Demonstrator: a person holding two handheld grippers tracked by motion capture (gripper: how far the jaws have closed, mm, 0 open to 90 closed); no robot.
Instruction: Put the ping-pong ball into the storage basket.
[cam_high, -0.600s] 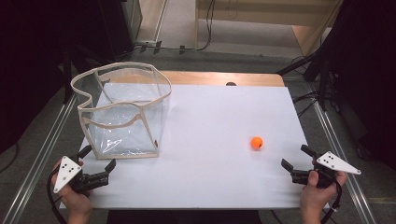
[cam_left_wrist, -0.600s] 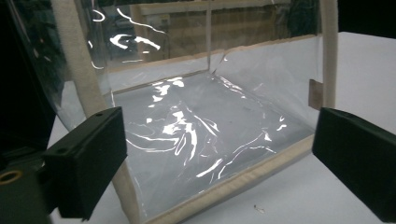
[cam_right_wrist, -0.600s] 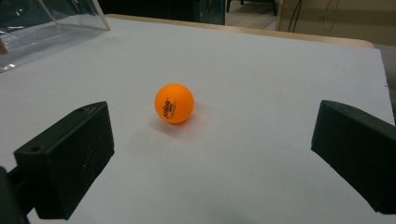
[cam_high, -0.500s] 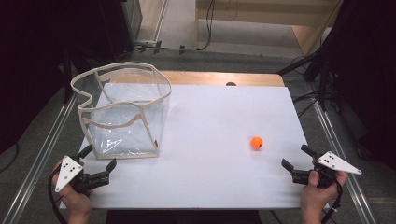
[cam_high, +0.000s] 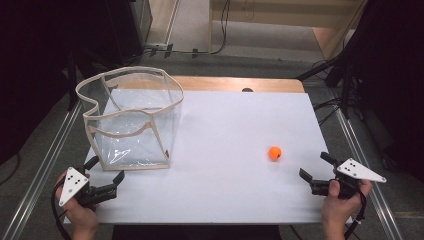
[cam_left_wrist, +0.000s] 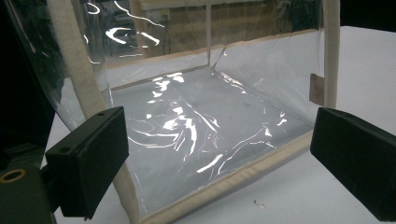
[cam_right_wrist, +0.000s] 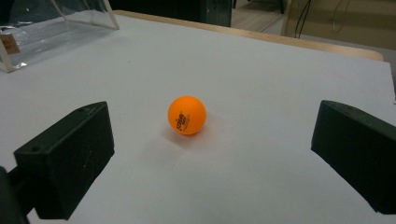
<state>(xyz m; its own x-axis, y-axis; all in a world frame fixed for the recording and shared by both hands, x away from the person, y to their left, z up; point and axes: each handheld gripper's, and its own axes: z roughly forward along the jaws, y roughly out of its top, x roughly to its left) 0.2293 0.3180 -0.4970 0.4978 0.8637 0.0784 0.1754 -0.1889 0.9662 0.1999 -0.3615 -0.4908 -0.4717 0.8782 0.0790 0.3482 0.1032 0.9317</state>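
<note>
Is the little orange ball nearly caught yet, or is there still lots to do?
Nothing looks done yet. The orange ball sits alone on the white table, touched by nothing. In hand: the right tool points at it with jaws wide open, a gap short. The left tool, also open, waits by the clear bag, which holds nothing. Left: probably grabbing the ball and putting it in the bag.

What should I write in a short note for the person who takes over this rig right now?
Left gripper: open, holds nothing, faces the near side of the clear bag.
Right gripper: open, holds nothing, points at the orange ball, with a gap between them.
Things: the bag stands open at the table's left; the ball lies on the white top at the right, apart from the bag.
Done: nothing grasped so far.
Left: probably grasp the ball with the right gripper and put it in the bag while the left one steadies the bag.
</note>
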